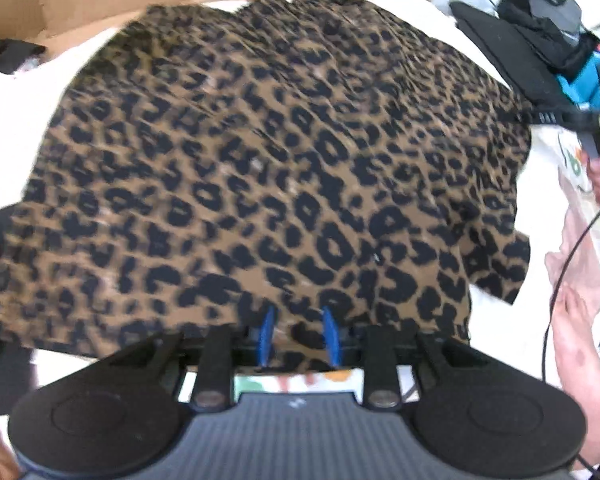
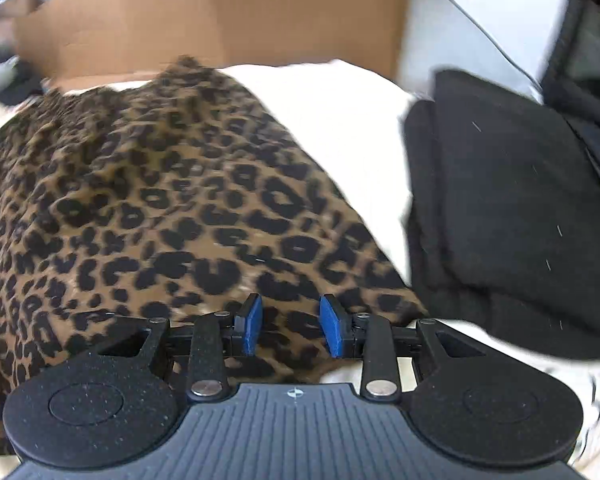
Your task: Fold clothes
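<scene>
2 grippers over the leopard-print garment (image 1: 260,168), spread flat on a white surface (image 2: 340,120). Left gripper (image 1: 298,336) & right gripper (image 2: 290,326): blue pads apart, nothing pinched, fabric below. Black folded clothes (image 2: 500,208) just beside, cardboard box (image 2: 220,20) behind.

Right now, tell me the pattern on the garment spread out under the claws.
Leopard print, black spots on tan-brown garment; clearest in the left wrist view.

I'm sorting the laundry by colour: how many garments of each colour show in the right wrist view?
Leopard print garment: 1, spread flat on the white surface.
Black folded garment: 1, lying to its right.
Total: 2 garments. More dark cloth sits at the far right edge, too blurred to count.
</scene>
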